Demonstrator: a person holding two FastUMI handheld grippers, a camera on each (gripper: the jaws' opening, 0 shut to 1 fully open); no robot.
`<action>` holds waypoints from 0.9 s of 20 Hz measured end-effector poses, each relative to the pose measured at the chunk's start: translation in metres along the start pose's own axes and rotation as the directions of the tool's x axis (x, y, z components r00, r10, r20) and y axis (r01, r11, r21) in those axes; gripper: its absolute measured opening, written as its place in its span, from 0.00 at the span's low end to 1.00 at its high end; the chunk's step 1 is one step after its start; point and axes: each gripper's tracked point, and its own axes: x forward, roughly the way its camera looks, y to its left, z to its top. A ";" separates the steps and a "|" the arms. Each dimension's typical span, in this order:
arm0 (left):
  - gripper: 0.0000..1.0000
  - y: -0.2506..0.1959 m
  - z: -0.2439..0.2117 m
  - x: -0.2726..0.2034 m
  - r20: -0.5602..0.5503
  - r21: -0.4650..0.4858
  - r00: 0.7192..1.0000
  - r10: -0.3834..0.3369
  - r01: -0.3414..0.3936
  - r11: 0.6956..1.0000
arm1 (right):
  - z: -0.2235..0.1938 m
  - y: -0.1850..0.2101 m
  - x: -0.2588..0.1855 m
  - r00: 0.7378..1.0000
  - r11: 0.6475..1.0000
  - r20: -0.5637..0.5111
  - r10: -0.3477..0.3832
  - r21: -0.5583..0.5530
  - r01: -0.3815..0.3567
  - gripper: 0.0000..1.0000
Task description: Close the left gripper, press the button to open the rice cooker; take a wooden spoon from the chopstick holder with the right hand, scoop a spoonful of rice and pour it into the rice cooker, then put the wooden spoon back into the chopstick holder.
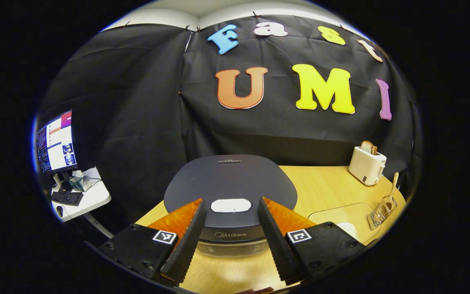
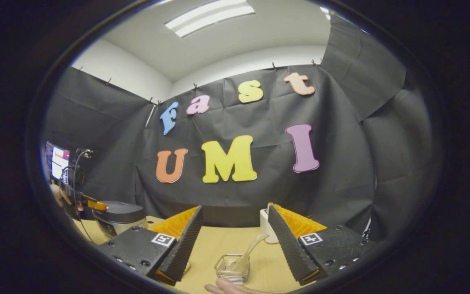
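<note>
Here, rounded matte rice cooker, lid shut.

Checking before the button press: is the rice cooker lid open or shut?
Shut. In the left gripper view the rice cooker lid lies flat on its body, the button facing up between the open left gripper fingers.

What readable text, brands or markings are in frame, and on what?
"Midea": on the front band of the rice cooker, below its white button, in the left gripper view.
Square black-and-white tags on both grippers: coded patterns, no words.
Small marking at the rear of the cooker's lid: too small to read.
Toaster: no legible print.
</note>
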 end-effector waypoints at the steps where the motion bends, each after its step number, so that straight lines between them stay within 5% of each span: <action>1: 0.83 -0.001 0.001 0.000 0.000 0.007 1.000 0.001 -0.001 1.000 | 0.001 0.000 0.000 1.000 1.000 0.003 0.000 -0.001 0.000 0.95; 10: 0.82 -0.011 0.018 -0.036 0.025 -0.007 0.999 0.047 -0.047 0.999 | -0.006 0.004 -0.016 0.994 0.999 -0.109 -0.011 0.038 0.015 0.95; 15: 0.84 -0.050 0.035 -0.080 0.111 0.017 0.993 -0.040 0.039 0.999 | -0.001 0.001 -0.018 0.991 0.998 -0.123 -0.054 0.019 0.056 0.95; 18: 0.88 -0.061 0.040 -0.104 0.177 0.046 0.983 -0.039 0.031 0.998 | -0.007 0.006 -0.020 0.985 0.997 -0.159 -0.072 0.008 0.074 0.95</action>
